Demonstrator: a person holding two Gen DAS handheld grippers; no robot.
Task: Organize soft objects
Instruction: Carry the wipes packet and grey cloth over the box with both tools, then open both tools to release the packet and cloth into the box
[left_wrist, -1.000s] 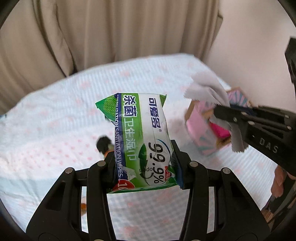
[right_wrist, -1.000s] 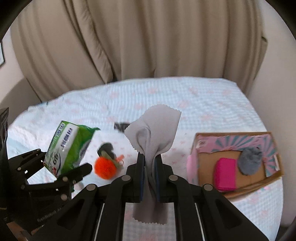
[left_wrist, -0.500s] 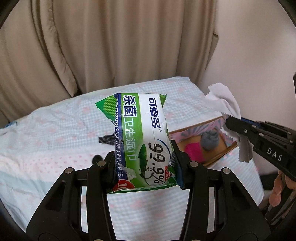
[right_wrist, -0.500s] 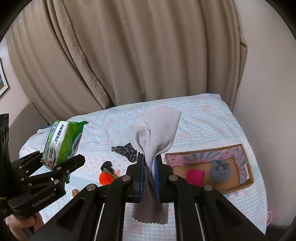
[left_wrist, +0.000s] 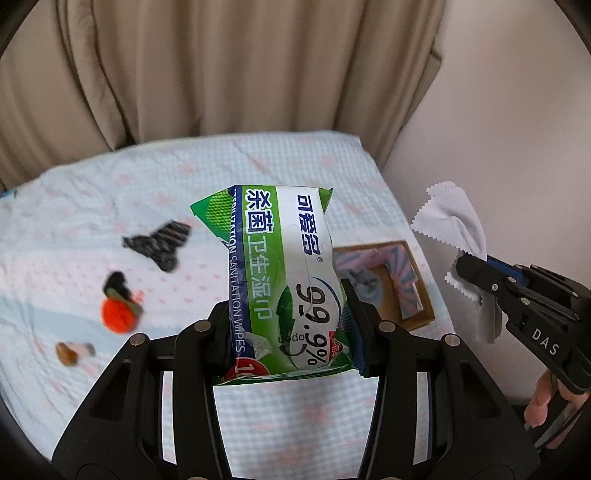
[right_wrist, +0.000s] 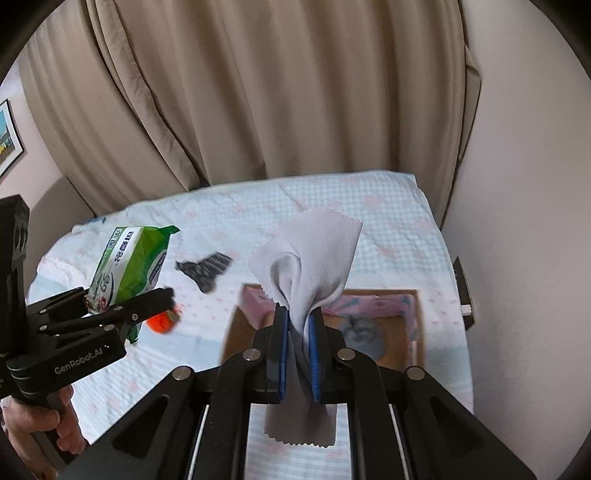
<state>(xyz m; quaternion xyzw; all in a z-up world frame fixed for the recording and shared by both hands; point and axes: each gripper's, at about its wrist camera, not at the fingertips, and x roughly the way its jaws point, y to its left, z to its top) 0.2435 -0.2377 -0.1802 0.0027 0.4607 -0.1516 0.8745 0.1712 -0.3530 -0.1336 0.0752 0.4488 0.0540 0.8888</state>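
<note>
My left gripper (left_wrist: 288, 314) is shut on a green and white wet-wipes pack (left_wrist: 284, 273) and holds it up above the bed; the pack also shows in the right wrist view (right_wrist: 129, 266). My right gripper (right_wrist: 299, 325) is shut on a grey cloth (right_wrist: 314, 266), also seen at the right of the left wrist view (left_wrist: 458, 221). A cardboard box with a pink lining (right_wrist: 413, 314) lies on the bed below the cloth and holds a grey fluffy thing (right_wrist: 360, 328). On the bed lie a dark striped cloth (left_wrist: 159, 245) and an orange pom-pom (left_wrist: 118, 315).
The bed has a pale blue and pink sheet (left_wrist: 74, 206). Beige curtains (right_wrist: 258, 92) hang behind it and a wall (right_wrist: 517, 221) runs along its right side. A small brown object (left_wrist: 68, 352) lies near the bed's left front.
Both grippers have risen and drawn back from the bed with their loads. The right gripper with the cloth now hangs over the box.
</note>
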